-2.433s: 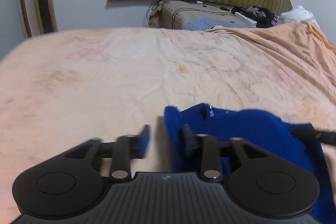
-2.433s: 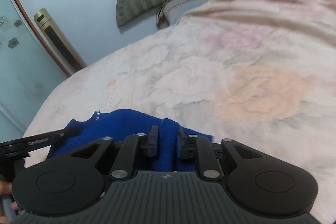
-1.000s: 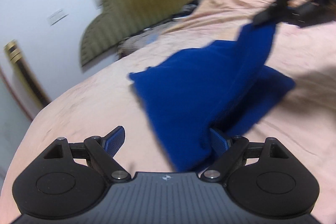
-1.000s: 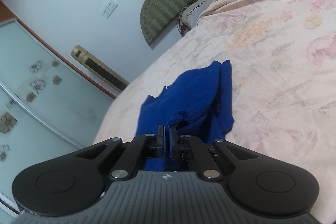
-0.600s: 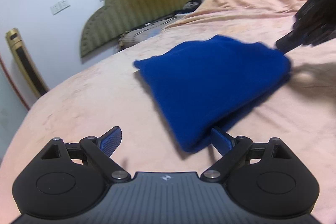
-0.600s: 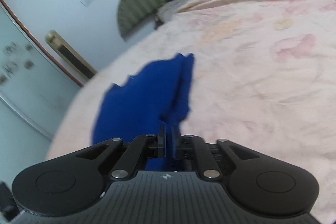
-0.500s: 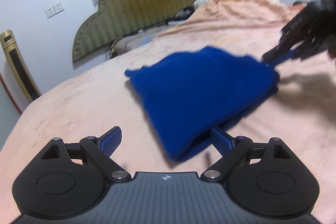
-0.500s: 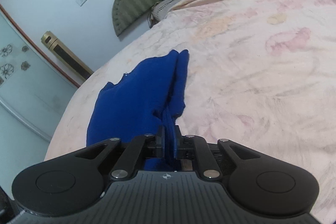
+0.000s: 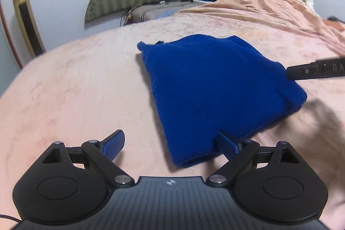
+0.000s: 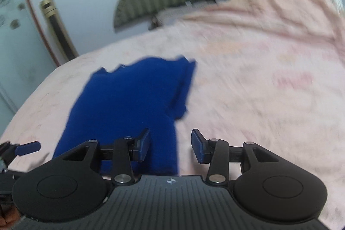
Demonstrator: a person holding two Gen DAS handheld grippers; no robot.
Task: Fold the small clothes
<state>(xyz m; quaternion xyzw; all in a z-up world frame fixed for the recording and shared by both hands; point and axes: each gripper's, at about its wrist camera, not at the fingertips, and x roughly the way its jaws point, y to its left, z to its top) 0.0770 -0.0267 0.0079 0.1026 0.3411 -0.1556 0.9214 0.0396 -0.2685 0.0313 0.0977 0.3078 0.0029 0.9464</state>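
We have the blue garment (image 9: 217,87) lying folded on the pink bedsheet (image 9: 75,83), filling the middle of the left wrist view and running from its near corner at about 6 o'clock up toward 12 o'clock. Our left gripper (image 9: 170,143) is spread wide, with that near corner lying between its fingers and nothing pinched. Our right gripper (image 10: 170,143) has just been opening; the edge of the cloth sits in the gap beside the left finger at 9 o'clock, but the pads no longer press on it. In the left wrist view one right fingertip (image 9: 312,71) appears at 3 o'clock, touching or just beside the fold's far edge. The risk, as we judge it, is snagging: if either finger catches a layer as we withdraw, the top flap could drag open and undo the fold. The knit looks soft and thick, so the folded edge may also spring up unpressed.
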